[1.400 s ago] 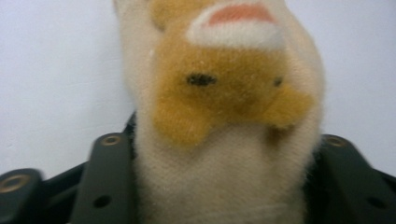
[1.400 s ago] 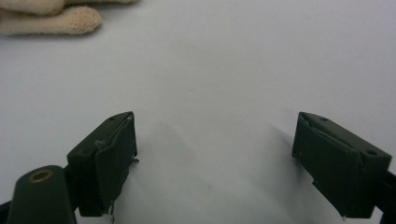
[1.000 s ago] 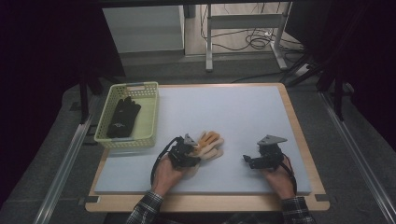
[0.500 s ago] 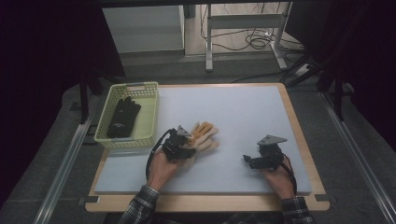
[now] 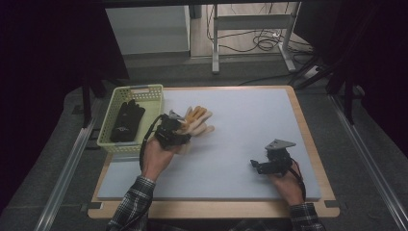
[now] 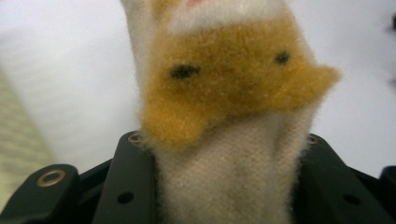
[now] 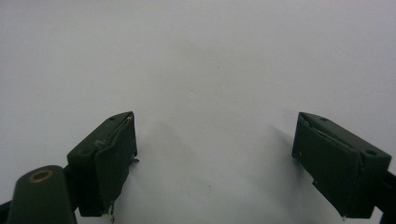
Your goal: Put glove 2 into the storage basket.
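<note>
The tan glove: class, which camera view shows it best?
The high view: the whole tan glove, fingers spread, shows in the left hand-held gripper beside the green basket. The left gripper view gives a blurred close-up of its fuzzy fabric between the jaws.

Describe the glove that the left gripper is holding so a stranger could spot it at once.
Start at the pale grey mat on the wooden table, then look just right of the green basket at its left edge. There the left gripper is shut on a fuzzy glove. It is cream and orange with spread fingers, unlike the black glove lying in the basket.
</note>
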